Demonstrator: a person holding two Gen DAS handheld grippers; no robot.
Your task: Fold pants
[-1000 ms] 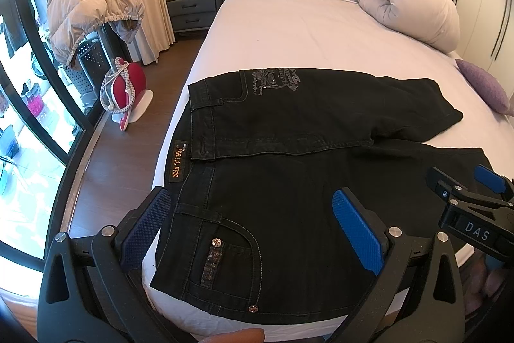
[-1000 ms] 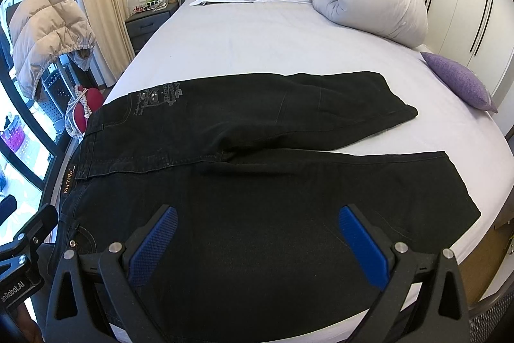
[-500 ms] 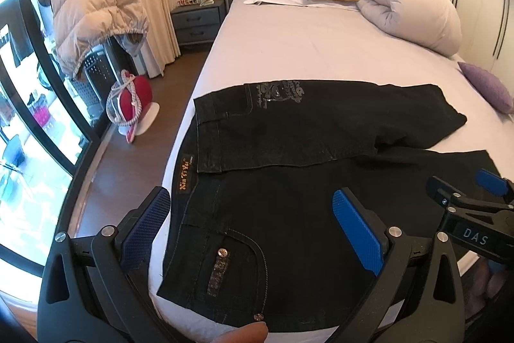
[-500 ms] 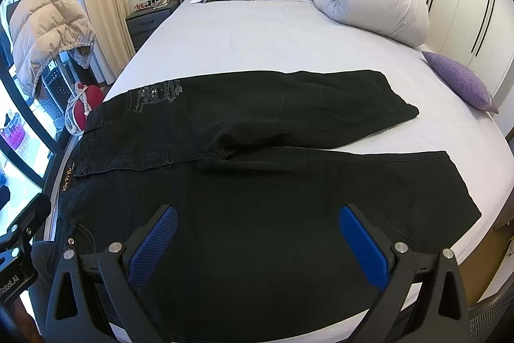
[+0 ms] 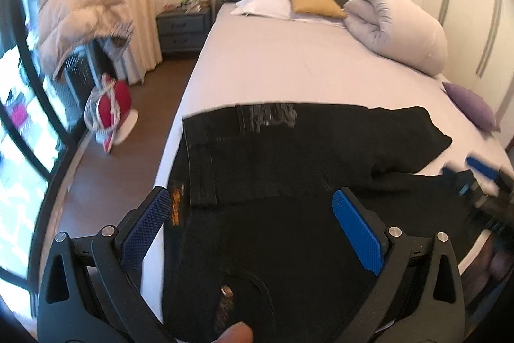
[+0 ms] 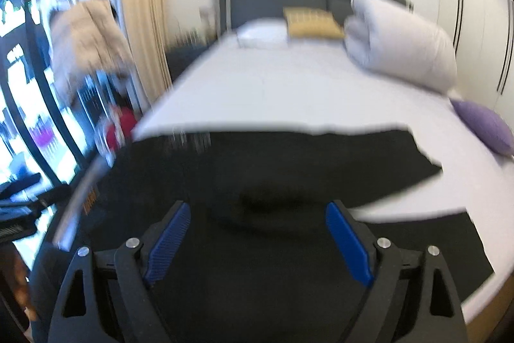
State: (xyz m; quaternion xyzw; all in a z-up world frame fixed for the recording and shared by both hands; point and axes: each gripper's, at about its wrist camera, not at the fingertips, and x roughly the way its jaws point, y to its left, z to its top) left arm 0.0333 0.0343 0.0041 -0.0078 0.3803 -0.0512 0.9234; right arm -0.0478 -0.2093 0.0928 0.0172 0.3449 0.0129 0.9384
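Black denim jeans (image 5: 289,182) are lying spread across the near end of the bed (image 5: 289,66) in the left wrist view, waistband toward the left edge, the two legs running off to the right with the far leg angling away from the near one. The left gripper (image 5: 253,227) is hovering just above the waist area with its blue-padded fingers (image 5: 356,230) parted wide and grasping nothing. The right gripper (image 5: 478,179) is showing blurred at the right edge, over the near leg.

From the right wrist view, heavily smeared, the same jeans (image 6: 273,182) are filling the lower frame. The right gripper (image 6: 257,233) is hanging over the near leg, its fingers (image 6: 348,243) likewise spread and empty.

Judging by the flat, open garment, no fold looks made yet: bringing one leg over the other and then doubling the length both appear to be waiting.
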